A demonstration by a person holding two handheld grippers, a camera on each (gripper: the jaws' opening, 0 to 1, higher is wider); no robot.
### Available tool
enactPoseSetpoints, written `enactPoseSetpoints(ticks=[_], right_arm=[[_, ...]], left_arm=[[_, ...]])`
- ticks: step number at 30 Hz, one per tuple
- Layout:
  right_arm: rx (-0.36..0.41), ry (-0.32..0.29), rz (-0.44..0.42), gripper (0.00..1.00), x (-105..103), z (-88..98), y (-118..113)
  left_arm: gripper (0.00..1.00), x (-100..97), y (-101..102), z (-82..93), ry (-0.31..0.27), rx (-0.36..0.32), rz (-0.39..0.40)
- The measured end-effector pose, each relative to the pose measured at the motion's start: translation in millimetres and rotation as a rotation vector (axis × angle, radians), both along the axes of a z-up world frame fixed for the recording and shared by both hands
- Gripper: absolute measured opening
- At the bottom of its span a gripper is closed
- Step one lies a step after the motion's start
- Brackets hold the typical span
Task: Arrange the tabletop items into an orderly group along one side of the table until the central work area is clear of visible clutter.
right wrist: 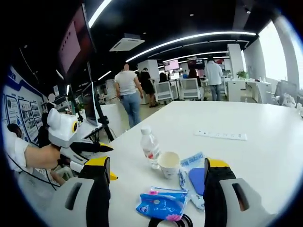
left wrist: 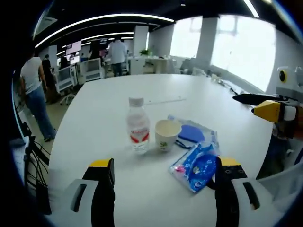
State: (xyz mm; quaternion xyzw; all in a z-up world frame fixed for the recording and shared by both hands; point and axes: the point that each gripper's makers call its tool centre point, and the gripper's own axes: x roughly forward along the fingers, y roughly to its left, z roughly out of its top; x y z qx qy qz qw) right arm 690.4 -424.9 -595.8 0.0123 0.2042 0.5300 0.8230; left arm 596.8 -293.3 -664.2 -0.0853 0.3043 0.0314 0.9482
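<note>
In the left gripper view, our left hand-held gripper (left wrist: 161,182) stands open, holding nothing, above the white desk (left wrist: 99,118). A paper cup (left wrist: 166,134) stands just beside a water bottle (left wrist: 138,126); blue packets (left wrist: 198,163) lie beside the cup.

In the right gripper view, our right hand-held gripper (right wrist: 155,182) is open and empty too; the cup (right wrist: 169,164) stands between the bottle (right wrist: 150,147) and a blue packet (right wrist: 163,204).

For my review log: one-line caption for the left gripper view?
Open left gripper faces water bottle, paper cup and blue packets on white table.
</note>
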Motion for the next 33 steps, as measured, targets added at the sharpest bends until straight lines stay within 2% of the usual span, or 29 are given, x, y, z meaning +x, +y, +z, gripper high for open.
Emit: enactPoseSetpoints(ticks=[2,5,10,15,20,22,24,29,33], right_arm=[[0.010,0.011,-0.006,0.79,1,-2.2,-4],[0.005,0.025,0.002,0.78,-1,-6.6,-9],[-0.002,0.057,0.016,0.77,7,-15.9,-27],[0.001,0.089,0.027,0.76,34,-24.4,-48],[0.044,0.146,0.004,0.76,57,-27.1,-75],[0.046,0.153,0.004,0.76,55,-28.0,-85],[0.045,0.167,0.005,0.76,66,-37.9,-92],[0.031,0.196,-0.004,0.74,74,-58.3,-115],[0.044,0.261,-0.036,0.73,84,-73.9,-128]], left_arm=[[0.84,-0.5,-3,-1.4,-0.002,-0.043,0.027],[0.83,-1.0,-9,-7.0,0.014,-0.032,0.032],[0.82,1.6,-28,-14.8,0.042,-0.026,0.041],[0.82,7.9,-48,-16.1,0.053,-0.037,0.092],[0.81,17.2,-74,-20.8,0.086,-0.021,0.098],[0.81,22.7,-83,-21.8,0.092,-0.023,0.108],[0.81,28.3,-93,-22.1,0.096,-0.022,0.109],[0.81,36.3,-109,-27.6,0.118,-0.036,0.146],[0.81,42.3,-120,-30.5,0.140,-0.020,0.133]])
